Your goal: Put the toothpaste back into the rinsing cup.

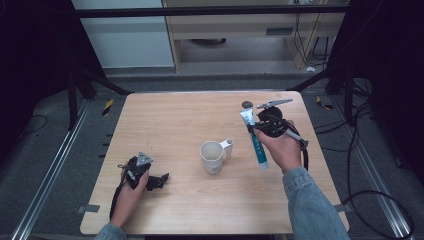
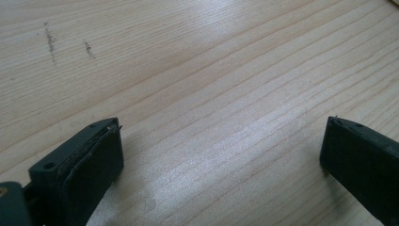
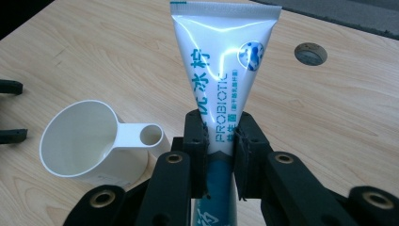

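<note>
toothpaste tube [image 3: 221, 84] clamped, right gripper [image 3: 221, 141] raised

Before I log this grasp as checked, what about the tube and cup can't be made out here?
- Toothpaste tube: its cap end is cut off by the bottom edge of the right gripper view, behind the right gripper fingers.
- The tube's cap end in the high view: hidden behind the hand.
- Cup: the label on its base is too small to read.

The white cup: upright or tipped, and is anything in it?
Upright and empty. The white cup stands on its base on the table, mouth up; the right gripper view shows a bare white interior.
</note>
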`<state>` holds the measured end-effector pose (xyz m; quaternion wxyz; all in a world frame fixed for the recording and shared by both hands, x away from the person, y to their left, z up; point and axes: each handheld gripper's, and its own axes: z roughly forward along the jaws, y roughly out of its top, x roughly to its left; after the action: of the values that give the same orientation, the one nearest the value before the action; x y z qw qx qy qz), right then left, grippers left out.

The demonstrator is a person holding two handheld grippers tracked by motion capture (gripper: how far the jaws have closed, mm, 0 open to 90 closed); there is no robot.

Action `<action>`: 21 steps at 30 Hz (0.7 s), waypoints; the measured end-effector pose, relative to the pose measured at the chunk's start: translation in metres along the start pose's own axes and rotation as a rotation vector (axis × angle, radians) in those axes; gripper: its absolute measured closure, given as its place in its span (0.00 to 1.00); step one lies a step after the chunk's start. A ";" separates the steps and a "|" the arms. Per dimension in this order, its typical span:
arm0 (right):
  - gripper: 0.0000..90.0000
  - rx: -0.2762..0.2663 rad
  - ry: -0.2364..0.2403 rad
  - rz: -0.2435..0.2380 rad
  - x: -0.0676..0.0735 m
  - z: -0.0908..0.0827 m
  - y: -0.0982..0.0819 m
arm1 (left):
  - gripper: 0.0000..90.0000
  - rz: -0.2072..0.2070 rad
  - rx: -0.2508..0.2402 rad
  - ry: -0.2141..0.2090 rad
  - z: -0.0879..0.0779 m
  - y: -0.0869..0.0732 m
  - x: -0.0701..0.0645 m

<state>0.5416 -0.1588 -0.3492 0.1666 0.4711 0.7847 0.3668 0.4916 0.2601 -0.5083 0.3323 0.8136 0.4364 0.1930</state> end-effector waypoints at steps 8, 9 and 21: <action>0.86 -0.032 -0.001 -0.001 0.012 -0.004 0.005 | 0.00 0.000 0.000 0.000 0.000 0.000 0.000; 0.86 -0.035 0.002 0.000 0.015 -0.004 0.007 | 0.00 -0.001 -0.001 0.000 0.000 0.000 0.000; 0.86 -0.110 0.014 -0.007 0.036 -0.007 0.023 | 0.00 -0.003 -0.002 0.000 0.000 0.000 0.000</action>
<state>0.5334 -0.1247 -0.3243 0.1882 0.4559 0.7663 0.4118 0.4916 0.2599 -0.5085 0.3335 0.8126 0.4372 0.1931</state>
